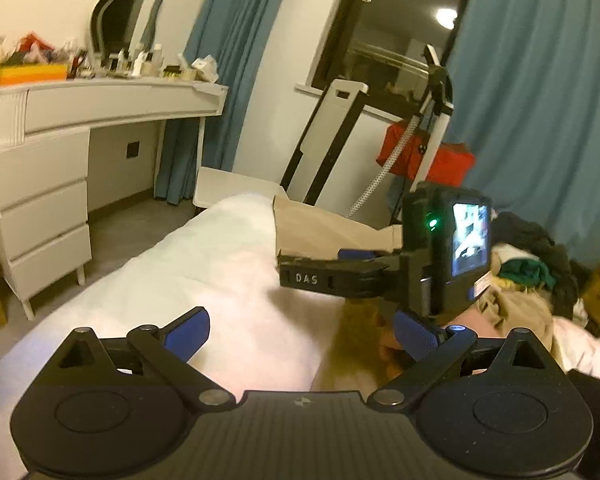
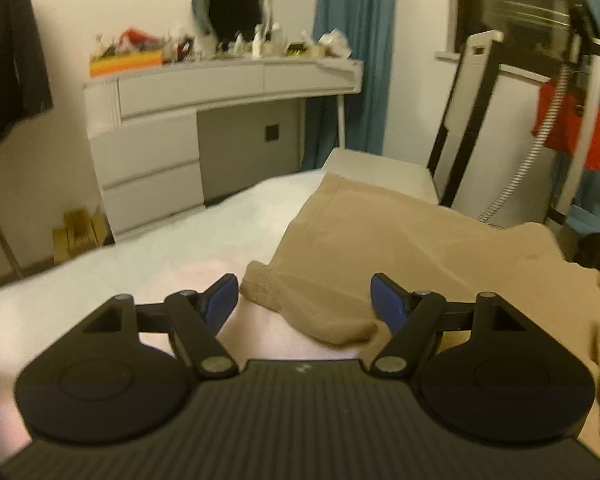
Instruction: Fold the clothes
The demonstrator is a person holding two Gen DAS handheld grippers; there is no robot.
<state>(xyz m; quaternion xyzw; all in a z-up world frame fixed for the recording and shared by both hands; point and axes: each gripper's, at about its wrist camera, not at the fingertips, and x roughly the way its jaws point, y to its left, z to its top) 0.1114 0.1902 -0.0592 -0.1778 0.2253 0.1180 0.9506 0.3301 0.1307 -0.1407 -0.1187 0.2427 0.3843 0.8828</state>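
A beige garment (image 2: 380,232) lies spread flat on the white bed (image 2: 180,240), its near hemmed end bunched into a soft fold. My right gripper (image 2: 305,300) hovers open just over that near end, one blue finger on each side of the fold, gripping nothing. In the left wrist view the same beige garment (image 1: 320,224) shows behind the right gripper (image 1: 288,270), which crosses the view from the right. My left gripper (image 1: 300,334) is open above bare white sheet (image 1: 220,272), with nothing between its pads and short of the garment.
A white dressing table (image 1: 100,100) with a cluttered top and a mirror stands left of the bed. Blue curtains (image 1: 540,100), a white stand with a hose (image 1: 384,160) and something red hanging on it are beyond the bed's far end. A pile of mixed clothes (image 1: 528,272) lies at the right.
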